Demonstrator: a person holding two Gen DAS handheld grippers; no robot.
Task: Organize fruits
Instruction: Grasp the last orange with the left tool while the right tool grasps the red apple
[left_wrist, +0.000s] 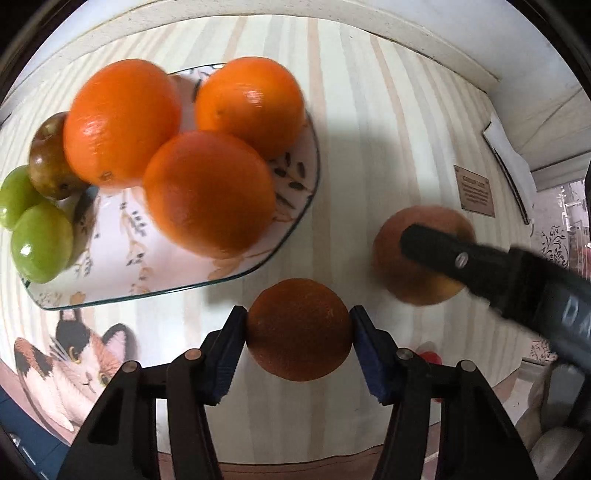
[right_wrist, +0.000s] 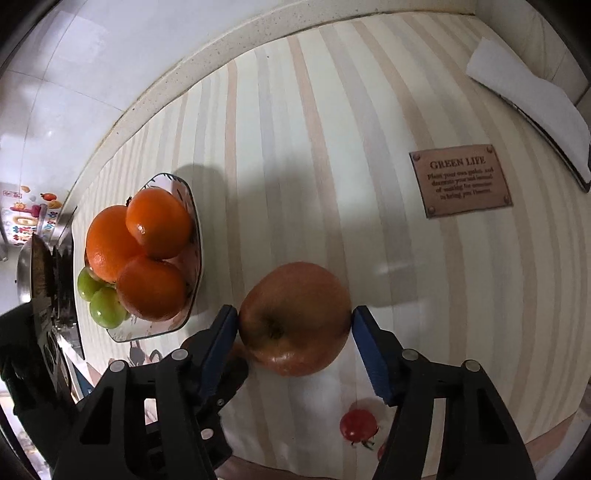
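Note:
My left gripper (left_wrist: 298, 330) is shut on a small orange (left_wrist: 298, 328), held just off the striped tablecloth near the plate's front right edge. My right gripper (right_wrist: 294, 319) is shut on a red apple (right_wrist: 295, 317); the apple also shows in the left wrist view (left_wrist: 413, 284), partly behind a right finger (left_wrist: 461, 258). A patterned plate (left_wrist: 110, 254) holds three oranges (left_wrist: 208, 194), a brown fruit (left_wrist: 48, 162) and green fruits (left_wrist: 40, 242). The plate also shows in the right wrist view (right_wrist: 155, 332), left of the apple.
A brown "Green Life" label (right_wrist: 461, 181) is on the cloth at the right. A white folded napkin (right_wrist: 532, 107) lies at the far right edge. The cloth has a printed cat (left_wrist: 81, 362) and a printed tomato (right_wrist: 358, 424). A wall runs behind.

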